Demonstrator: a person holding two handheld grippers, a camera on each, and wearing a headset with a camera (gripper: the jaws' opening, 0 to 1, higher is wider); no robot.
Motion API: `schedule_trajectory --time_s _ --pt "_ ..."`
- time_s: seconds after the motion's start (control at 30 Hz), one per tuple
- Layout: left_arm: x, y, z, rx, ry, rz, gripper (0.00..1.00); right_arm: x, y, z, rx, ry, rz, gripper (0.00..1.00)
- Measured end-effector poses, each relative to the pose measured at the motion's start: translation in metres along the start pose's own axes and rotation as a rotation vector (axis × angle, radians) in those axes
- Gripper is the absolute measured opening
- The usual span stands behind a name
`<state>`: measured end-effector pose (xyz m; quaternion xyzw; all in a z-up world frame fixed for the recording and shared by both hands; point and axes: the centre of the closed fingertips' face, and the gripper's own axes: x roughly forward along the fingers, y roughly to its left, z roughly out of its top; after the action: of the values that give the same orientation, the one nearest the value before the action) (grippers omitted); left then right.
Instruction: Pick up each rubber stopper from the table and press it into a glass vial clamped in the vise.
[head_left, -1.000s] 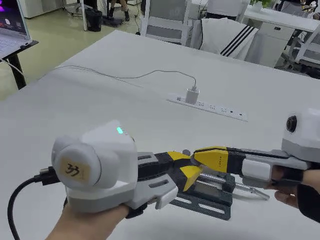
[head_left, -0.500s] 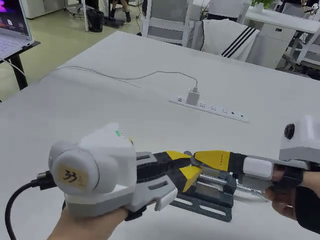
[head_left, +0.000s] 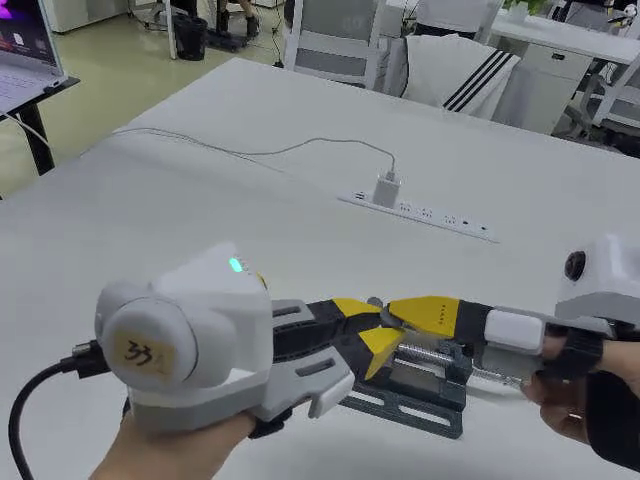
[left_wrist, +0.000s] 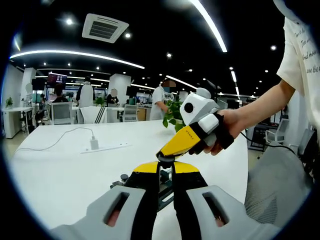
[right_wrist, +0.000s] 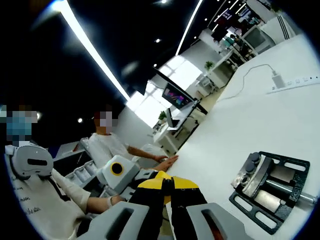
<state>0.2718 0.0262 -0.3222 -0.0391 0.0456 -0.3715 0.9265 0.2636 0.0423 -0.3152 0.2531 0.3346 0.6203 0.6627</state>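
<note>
Left gripper and right gripper, jaws of each closed together, meet tip to tip. The vise stands on the surface just below the tips.

A white power strip lies flat across the middle of the head view, with 1 white charger plugged in near its left end. A thin cable arcs up from the charger and trails away to the left. Farther back, a white garment with black stripes is draped just right of a grey chair. At the upper left an open laptop sits on a dark stand. In the left gripper view a green plant shows in the background, and a square ceiling vent hangs overhead.
</note>
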Motion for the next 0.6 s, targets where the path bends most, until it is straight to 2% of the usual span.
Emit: schedule_trajectory --time_s 0.27,0.4,0.6 --pt "0.001 -0.002 -0.005 -0.021 0.012 -0.011 0.05 -0.001 -0.002 -0.004 -0.136 0.053 -0.027 0.0" --pt "0.001 -0.001 -0.007 -0.032 0.018 -0.012 0.05 -0.001 -0.001 -0.006 -0.18 0.084 -0.034 0.08" --pt "0.0 -0.002 -0.017 -0.028 0.063 -0.031 0.05 -0.005 0.0 -0.007 -0.352 0.163 -0.052 0.16"
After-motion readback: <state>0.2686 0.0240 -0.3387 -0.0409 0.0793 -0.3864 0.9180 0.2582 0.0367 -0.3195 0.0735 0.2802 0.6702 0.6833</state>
